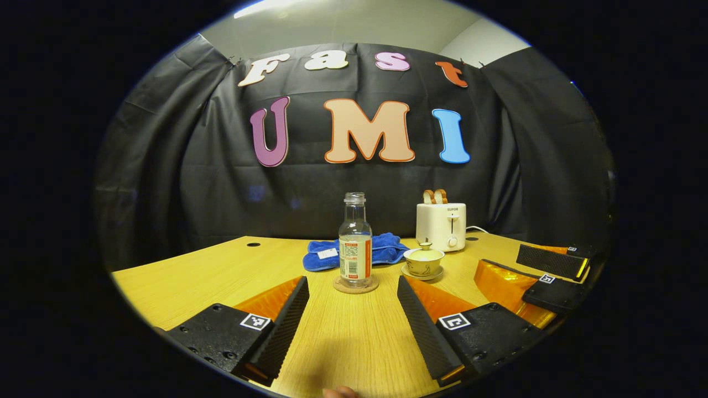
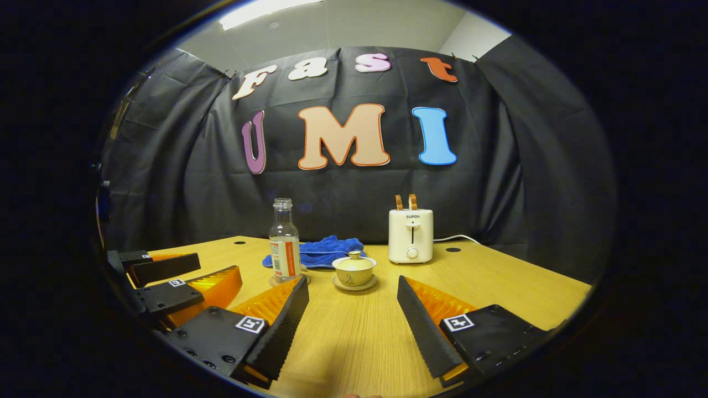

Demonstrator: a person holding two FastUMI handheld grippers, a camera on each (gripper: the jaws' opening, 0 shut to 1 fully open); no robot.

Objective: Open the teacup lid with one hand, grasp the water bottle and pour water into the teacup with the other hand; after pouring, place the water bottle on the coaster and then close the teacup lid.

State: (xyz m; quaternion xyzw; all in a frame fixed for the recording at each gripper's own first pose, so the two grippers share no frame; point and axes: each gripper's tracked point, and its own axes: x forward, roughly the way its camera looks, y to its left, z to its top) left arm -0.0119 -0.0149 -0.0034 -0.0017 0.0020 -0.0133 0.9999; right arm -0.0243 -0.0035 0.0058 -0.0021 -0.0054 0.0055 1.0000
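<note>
Left gripper view: left gripper [image 1: 353,318] fingers spread wide, holding nothing, low over the wooden desk [image 1: 193,276]. Ahead, an uncapped water bottle [image 1: 355,243] stands on a round coaster [image 1: 355,286]; the lidded teacup [image 1: 424,260] sits just right. Right gripper view: right gripper [image 2: 353,318] equally wide, empty, facing the teacup.

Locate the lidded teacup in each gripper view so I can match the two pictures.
Left gripper view: the teacup sits right of centre on its saucer, right of the water bottle and in front of the toaster.
Right gripper view: the teacup sits at centre, between the water bottle and the toaster.
Shared landmark: the blue cloth behind the bottle.
</note>
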